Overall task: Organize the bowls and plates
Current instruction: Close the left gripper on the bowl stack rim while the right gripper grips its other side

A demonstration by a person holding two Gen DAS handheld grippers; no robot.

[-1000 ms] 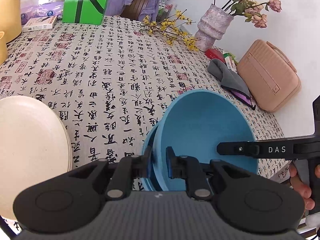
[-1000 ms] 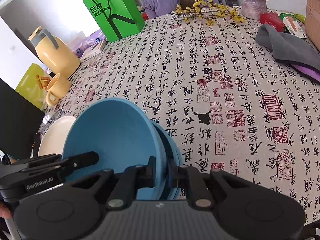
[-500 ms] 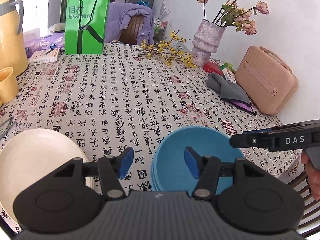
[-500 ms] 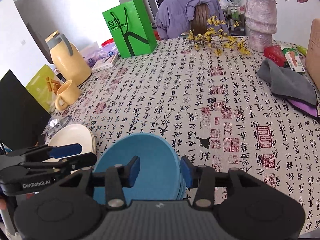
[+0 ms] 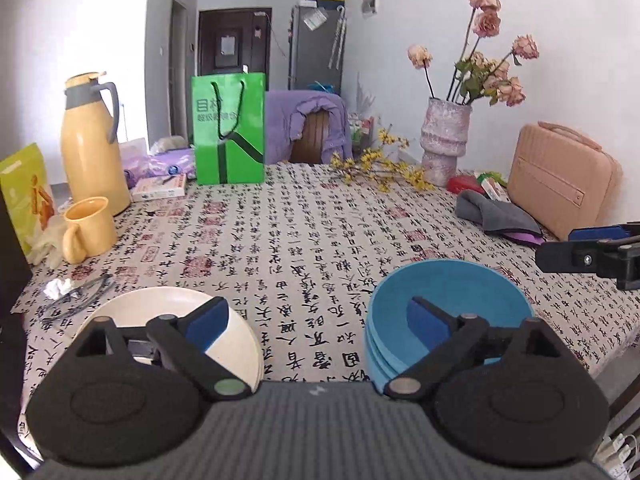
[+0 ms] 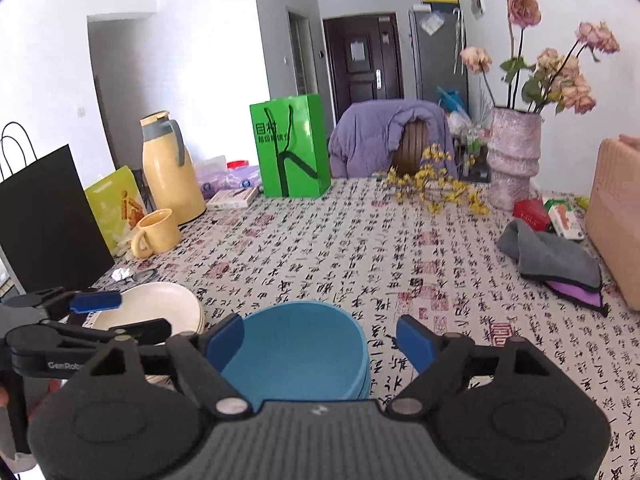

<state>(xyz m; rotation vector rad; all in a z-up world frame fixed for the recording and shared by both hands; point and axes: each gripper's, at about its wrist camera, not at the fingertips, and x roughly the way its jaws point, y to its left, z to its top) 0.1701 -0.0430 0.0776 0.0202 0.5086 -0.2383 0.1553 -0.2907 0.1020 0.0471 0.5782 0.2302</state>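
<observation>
A stack of blue bowls (image 5: 472, 292) rests on the patterned tablecloth near the front edge; it also shows in the right wrist view (image 6: 304, 344). A stack of cream plates (image 5: 160, 304) lies to its left and shows in the right wrist view (image 6: 160, 300) too. My left gripper (image 5: 316, 318) is open and empty, raised above the gap between the two stacks. My right gripper (image 6: 320, 338) is open and empty, raised over the blue bowls. Each gripper appears at the edge of the other's view.
A yellow mug (image 5: 90, 228), yellow thermos (image 5: 92, 144) and snack bag (image 5: 24, 192) stand at the left. A green bag (image 5: 228, 128) is at the back. A vase (image 5: 444, 140), grey cloth (image 5: 496, 212) and pink case (image 5: 560, 180) are at the right.
Both grippers let go of the blue bowl, which now sits flat on the blue stack. Both opened wide and pulled up and back from the table.
</observation>
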